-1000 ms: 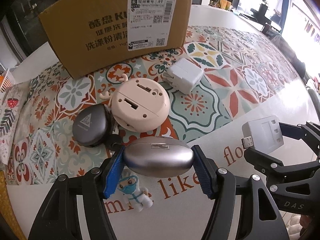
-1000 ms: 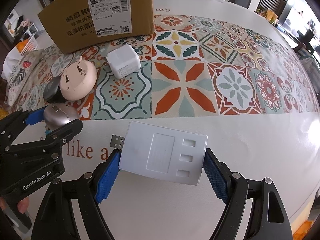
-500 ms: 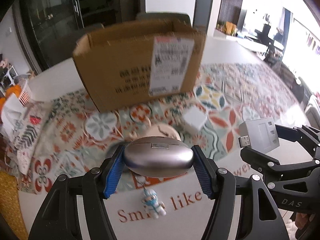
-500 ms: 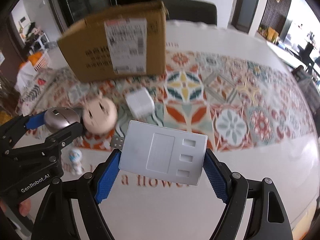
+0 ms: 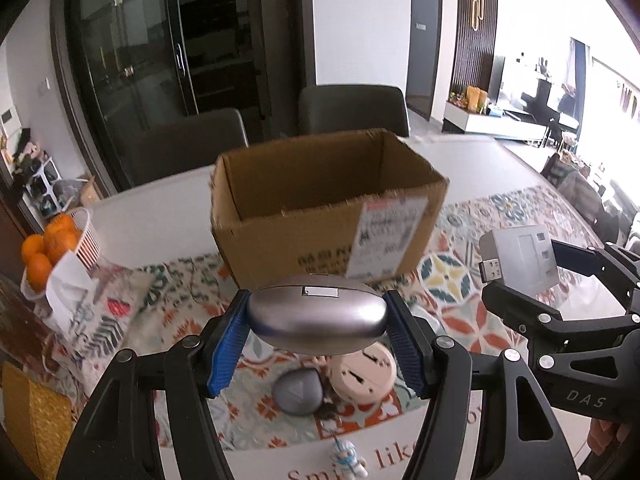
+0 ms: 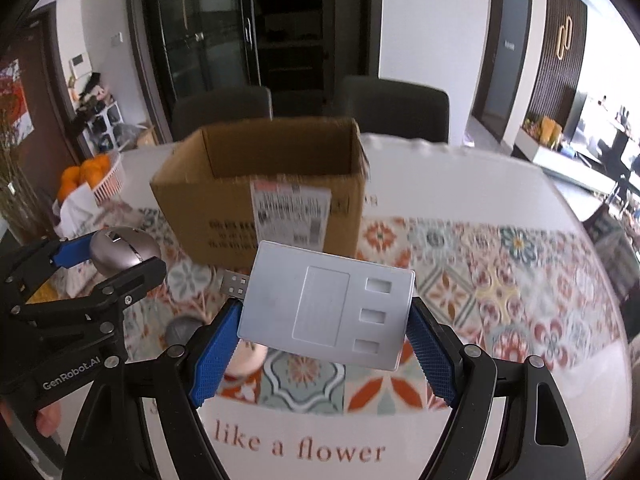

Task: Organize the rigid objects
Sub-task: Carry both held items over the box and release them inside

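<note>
My left gripper (image 5: 318, 322) is shut on a silver oval case (image 5: 316, 316) and holds it high above the table, in front of the open cardboard box (image 5: 324, 208). My right gripper (image 6: 324, 320) is shut on a flat silver USB hub (image 6: 326, 310), also raised in front of the box (image 6: 264, 184). Each gripper shows in the other's view: the right one with the hub (image 5: 520, 258), the left one with the case (image 6: 124, 250). On the patterned mat below lie a dark grey round case (image 5: 298, 392) and a pink round device (image 5: 364, 372).
A small astronaut figure (image 5: 346, 456) stands on the white table near its front. A white basket of oranges (image 5: 60, 240) and folded patterned cloths (image 5: 92, 300) are at the left. Two dark chairs (image 5: 352, 108) stand behind the table.
Both grippers rose well above the table with their objects still held. The view tilted up, so the box's open top and the room behind came into sight.
</note>
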